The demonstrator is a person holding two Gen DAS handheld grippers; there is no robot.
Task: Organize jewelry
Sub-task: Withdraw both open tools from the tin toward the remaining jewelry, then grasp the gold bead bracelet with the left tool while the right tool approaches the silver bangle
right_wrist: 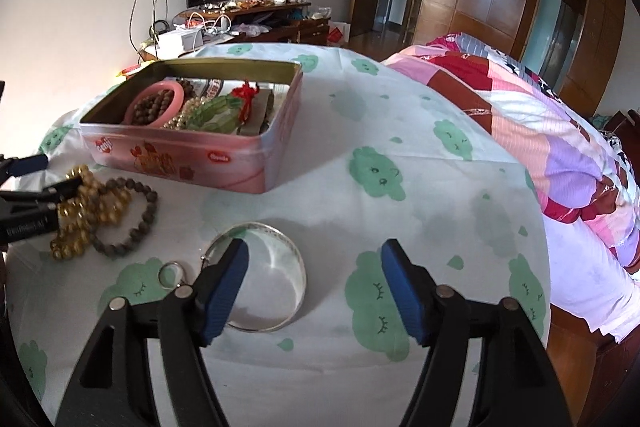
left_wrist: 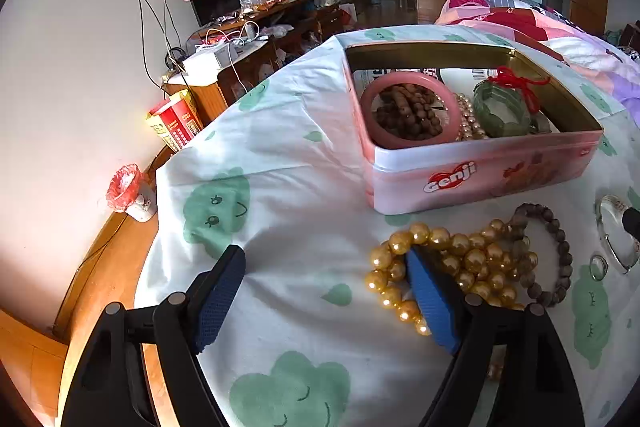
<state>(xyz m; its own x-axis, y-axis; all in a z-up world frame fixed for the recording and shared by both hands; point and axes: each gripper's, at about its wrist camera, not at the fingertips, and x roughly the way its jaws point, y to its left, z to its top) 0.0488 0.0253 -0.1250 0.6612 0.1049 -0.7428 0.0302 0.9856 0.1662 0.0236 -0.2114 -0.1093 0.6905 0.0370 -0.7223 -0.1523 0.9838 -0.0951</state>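
A pink tin box (left_wrist: 480, 171) (right_wrist: 192, 155) stands open on the sheet. It holds a pink bangle (left_wrist: 404, 143), brown beads, pearls and a green bracelet (left_wrist: 504, 111) with red string. In front of it lie a gold bead strand (left_wrist: 472, 259) (right_wrist: 80, 211), a dark bead bracelet (left_wrist: 560, 255) (right_wrist: 140, 219), a silver bangle (right_wrist: 296, 267) (left_wrist: 616, 239) and a small ring (right_wrist: 170, 273). My left gripper (left_wrist: 326, 255) (right_wrist: 62, 173) is open, its right finger resting over the gold strand and bare sheet between the fingers. My right gripper (right_wrist: 315, 247) is open, its left finger inside the silver bangle's loop.
The white sheet with green clouds (right_wrist: 400, 195) covers the bed. A patchwork quilt (right_wrist: 540, 131) is heaped at the right. The bed's wooden edge (left_wrist: 100, 267) drops to the floor at the left, where a small lined bin (left_wrist: 128, 191) stands. A cluttered cabinet (left_wrist: 248, 43) lines the far wall.
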